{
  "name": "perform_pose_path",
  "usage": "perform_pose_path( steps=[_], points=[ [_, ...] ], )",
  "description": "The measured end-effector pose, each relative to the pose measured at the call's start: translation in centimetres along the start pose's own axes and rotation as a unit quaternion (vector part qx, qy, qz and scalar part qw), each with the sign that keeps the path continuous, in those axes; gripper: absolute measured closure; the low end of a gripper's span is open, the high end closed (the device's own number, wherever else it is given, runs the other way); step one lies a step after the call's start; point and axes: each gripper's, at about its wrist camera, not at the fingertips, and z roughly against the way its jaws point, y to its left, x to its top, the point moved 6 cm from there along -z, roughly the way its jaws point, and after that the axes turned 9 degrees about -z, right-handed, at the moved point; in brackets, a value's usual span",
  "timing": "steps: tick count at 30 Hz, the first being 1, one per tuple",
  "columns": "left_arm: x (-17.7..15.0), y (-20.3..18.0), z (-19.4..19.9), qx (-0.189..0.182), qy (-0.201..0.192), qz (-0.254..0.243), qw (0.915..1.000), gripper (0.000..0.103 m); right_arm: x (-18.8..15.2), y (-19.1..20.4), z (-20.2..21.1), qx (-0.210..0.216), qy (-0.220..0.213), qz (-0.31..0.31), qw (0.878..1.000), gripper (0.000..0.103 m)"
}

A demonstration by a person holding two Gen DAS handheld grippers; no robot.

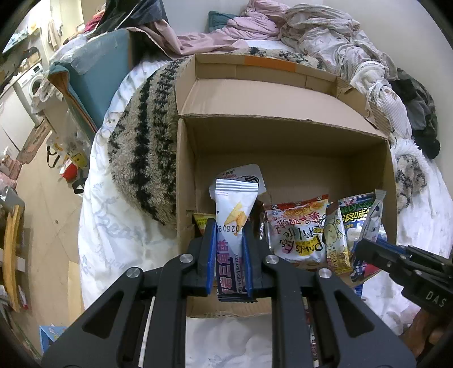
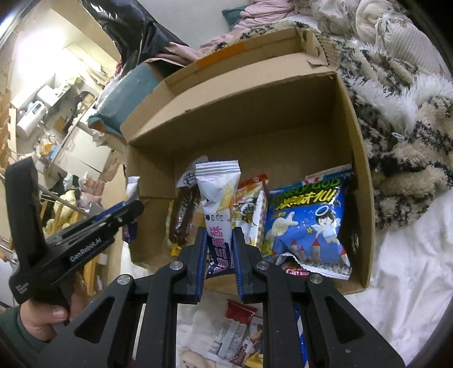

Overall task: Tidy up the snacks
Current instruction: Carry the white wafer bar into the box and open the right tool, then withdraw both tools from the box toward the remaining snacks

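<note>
Bed (image 1: 113, 240), one box (image 1: 283, 136), two grippers (image 1: 228, 229)

shaggy striped blanket (image 1: 141, 147), pink clothes (image 1: 249, 19), washing machine (image 1: 32, 82)

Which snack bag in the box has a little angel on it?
The big blue bag, lying at the right end of the cardboard box. The other packets are white, yellow or brown, and none shows an angel.
</note>
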Motion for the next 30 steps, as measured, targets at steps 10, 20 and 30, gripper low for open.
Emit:
perform_pose_path(
  steps=[10, 20, 30],
  points=[
    [0.4, -0.2, 0.8, 0.012, -0.014, -0.01, 0.9998, 0.088, 0.2, -0.3, 0.4, 0.015, -0.002, -0.013, 1.0, 0.081],
    [0.7, -0.5, 1.7, 0.015, -0.029, -0.016, 0.9993, 0.021, 0.6, -1.0, 1.7, 0.019, -0.026, -0.031, 0.999, 0.043],
    [0.9, 0.3, 2.3, 0.014, -0.042, 0.003, 0.999, 0.011, 0.7, -0.4, 1.6, 0.02, -0.023, -0.03, 0.999, 0.043]
  ],
)
